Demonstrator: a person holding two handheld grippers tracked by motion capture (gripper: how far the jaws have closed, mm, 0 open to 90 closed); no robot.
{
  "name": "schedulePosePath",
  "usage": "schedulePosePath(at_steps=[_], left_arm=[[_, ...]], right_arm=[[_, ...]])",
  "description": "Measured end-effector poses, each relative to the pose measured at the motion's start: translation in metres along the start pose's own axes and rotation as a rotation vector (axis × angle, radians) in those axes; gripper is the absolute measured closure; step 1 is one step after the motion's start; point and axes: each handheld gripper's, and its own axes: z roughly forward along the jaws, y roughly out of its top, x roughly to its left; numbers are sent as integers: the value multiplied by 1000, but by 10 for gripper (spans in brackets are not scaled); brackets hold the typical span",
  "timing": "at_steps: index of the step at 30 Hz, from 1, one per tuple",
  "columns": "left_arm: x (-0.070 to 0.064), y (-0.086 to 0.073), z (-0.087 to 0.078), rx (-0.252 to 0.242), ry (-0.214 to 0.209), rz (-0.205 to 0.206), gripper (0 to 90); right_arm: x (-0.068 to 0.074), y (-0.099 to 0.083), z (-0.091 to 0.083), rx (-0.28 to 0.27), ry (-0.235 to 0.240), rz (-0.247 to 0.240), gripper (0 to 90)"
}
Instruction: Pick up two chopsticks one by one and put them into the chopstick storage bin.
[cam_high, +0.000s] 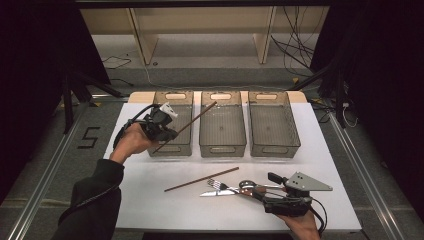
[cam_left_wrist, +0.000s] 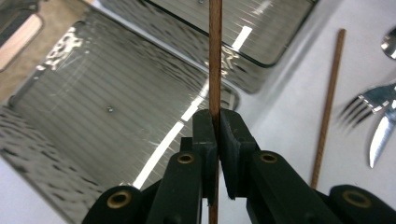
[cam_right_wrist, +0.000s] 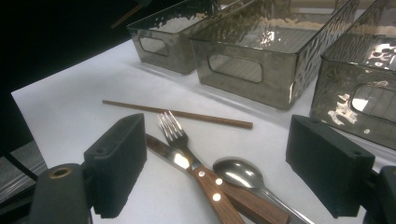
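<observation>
My left gripper (cam_high: 167, 134) is shut on a brown chopstick (cam_high: 192, 121), held slantwise above the left clear bin (cam_high: 172, 150). In the left gripper view the jaws pinch that chopstick (cam_left_wrist: 215, 56) over the bin's ribbed floor (cam_left_wrist: 93, 107). A second chopstick (cam_high: 201, 179) lies on the white table. Beside it lie a fork (cam_high: 219, 185), a knife (cam_high: 215, 193) and a spoon (cam_high: 250, 184), all with wooden handles. My right gripper (cam_high: 270, 189) stands open just right of the cutlery; between its spread jaws the right gripper view shows the fork (cam_right_wrist: 180, 140) and the spoon (cam_right_wrist: 238, 172).
Three clear plastic bins stand in a row at the table's back: left, middle (cam_high: 222, 145) and right (cam_high: 274, 145). The white table (cam_high: 150, 200) ends close to my right hand. Wooden shelving and cables lie beyond the far edge.
</observation>
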Motion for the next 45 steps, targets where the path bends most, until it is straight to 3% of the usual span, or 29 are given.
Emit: schedulePosePath(at_steps=[5,20,31,45], left_arm=[[13,4,-1,0,41,-26,848],[42,9,12,-57,104,-179,848],[61,6,24,-38,157,-257,848],[66,-10,42,5,181,-313,846]], right_arm=[[0,0,0,0,1,1,211],[0,0,-1,-2,2,2,211],[0,0,-2,-8,5,3,210],[0,0,-1,-4,6,4,211]])
